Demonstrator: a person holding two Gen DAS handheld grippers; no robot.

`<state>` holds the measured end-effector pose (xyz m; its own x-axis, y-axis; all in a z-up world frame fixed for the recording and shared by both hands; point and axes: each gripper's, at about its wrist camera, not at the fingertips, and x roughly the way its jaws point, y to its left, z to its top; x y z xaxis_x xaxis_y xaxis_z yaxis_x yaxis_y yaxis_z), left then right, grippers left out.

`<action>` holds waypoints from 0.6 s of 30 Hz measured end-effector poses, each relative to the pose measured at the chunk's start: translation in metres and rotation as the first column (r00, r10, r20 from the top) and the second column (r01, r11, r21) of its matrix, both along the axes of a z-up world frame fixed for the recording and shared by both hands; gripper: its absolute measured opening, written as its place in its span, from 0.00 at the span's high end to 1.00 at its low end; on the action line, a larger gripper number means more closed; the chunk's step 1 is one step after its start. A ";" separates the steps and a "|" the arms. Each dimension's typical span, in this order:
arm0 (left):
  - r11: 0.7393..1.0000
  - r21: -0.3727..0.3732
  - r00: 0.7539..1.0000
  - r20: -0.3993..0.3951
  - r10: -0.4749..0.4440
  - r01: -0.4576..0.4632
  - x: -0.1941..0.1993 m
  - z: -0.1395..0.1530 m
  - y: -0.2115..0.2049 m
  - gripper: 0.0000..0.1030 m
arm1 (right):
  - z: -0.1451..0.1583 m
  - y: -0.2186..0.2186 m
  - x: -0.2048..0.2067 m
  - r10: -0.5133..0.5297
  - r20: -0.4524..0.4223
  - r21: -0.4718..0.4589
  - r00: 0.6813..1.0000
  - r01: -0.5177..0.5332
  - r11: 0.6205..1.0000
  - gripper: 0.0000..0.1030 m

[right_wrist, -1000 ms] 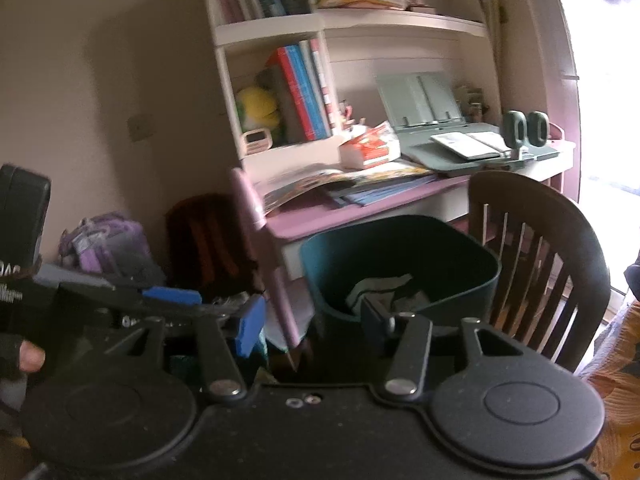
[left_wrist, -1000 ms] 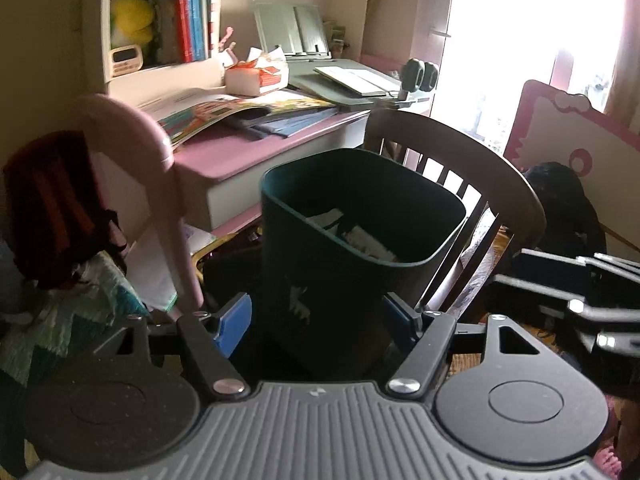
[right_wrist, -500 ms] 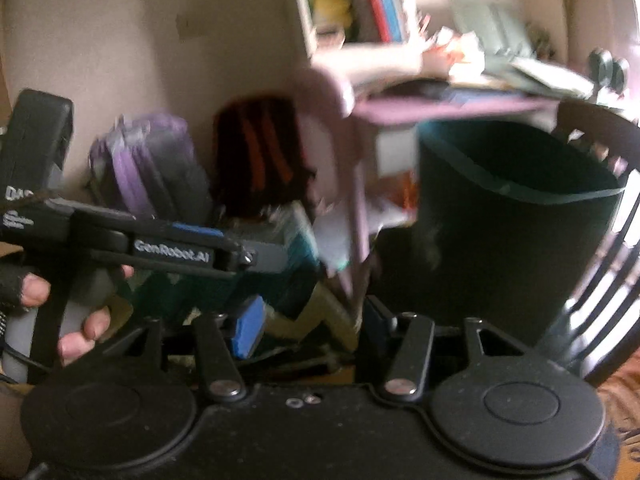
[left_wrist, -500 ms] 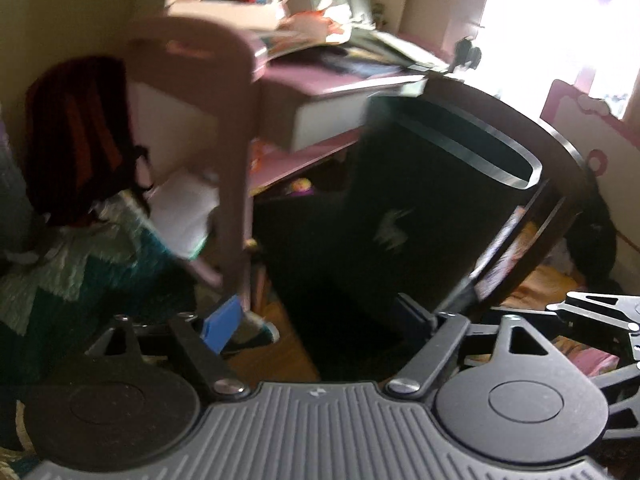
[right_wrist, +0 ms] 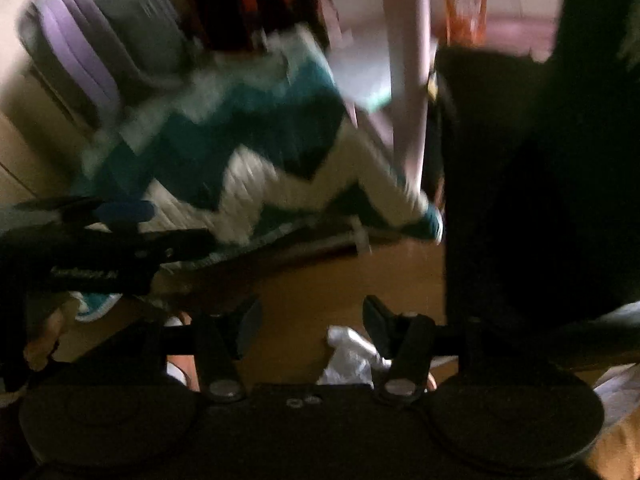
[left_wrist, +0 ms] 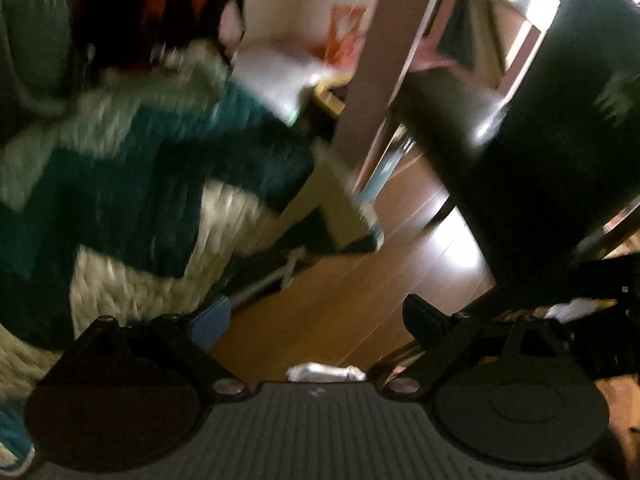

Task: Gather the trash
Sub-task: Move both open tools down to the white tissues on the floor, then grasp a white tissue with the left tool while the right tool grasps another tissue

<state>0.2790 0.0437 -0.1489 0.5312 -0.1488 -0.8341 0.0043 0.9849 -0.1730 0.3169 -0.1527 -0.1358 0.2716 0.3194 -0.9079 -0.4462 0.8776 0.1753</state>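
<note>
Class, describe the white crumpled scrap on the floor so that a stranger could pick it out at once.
Start at the tall dark green bin on the wooden floor. The crumpled white scrap lies on bare floor before it, near the right claw. Unlike the zigzag teal-and-white blanket, it is small and plain.

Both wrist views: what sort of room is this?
Probably a bedroom or study at home, though both views are blurred. A wooden floor, a teal-and-white zigzag blanket, a purple backpack against the wall and a dark green bin all suggest a lived-in room.
</note>
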 end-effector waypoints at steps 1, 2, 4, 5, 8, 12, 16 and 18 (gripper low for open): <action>1.000 0.001 1.000 -0.023 0.005 -0.005 0.000 -0.016 0.005 0.09 | -0.015 0.004 0.003 0.000 -0.022 -0.018 1.000 0.000 1.000 0.46; 1.000 0.005 0.999 -0.052 0.012 -0.012 0.001 -0.035 0.010 0.09 | -0.035 0.011 0.009 -0.001 -0.051 -0.044 0.999 -0.001 0.999 0.46; 1.000 0.012 0.994 -0.103 0.029 -0.028 0.002 -0.068 0.017 0.09 | -0.065 0.022 0.017 -0.001 -0.096 -0.080 0.995 -0.007 0.997 0.46; 0.999 0.006 0.992 -0.124 0.033 -0.033 0.004 -0.082 0.020 0.09 | -0.082 0.027 0.022 0.007 -0.118 -0.104 0.993 -0.019 0.994 0.46; 0.999 0.008 0.980 -0.197 0.033 -0.032 0.003 -0.125 0.024 0.09 | -0.125 0.036 0.034 0.009 -0.185 -0.155 0.983 -0.039 0.987 0.47; 0.999 0.014 0.960 -0.277 0.043 -0.040 -0.004 -0.171 0.031 0.09 | -0.168 0.045 0.044 0.016 -0.254 -0.188 0.967 -0.066 0.980 0.47; 0.999 0.033 0.941 -0.340 0.009 0.002 -0.009 -0.208 0.026 0.09 | -0.198 0.050 0.052 0.018 -0.285 -0.203 0.958 -0.078 0.976 0.46; 0.999 0.034 0.934 -0.356 -0.018 0.032 -0.011 -0.222 0.020 0.09 | -0.212 0.052 0.056 0.020 -0.298 -0.217 0.954 -0.088 0.972 0.46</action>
<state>0.2676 0.0638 -0.3706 0.1951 -0.1223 -0.9731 -0.0262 0.9912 -0.1298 0.3730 -0.1002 -0.3476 -0.0282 0.1045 -0.9941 -0.4532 0.8851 0.1059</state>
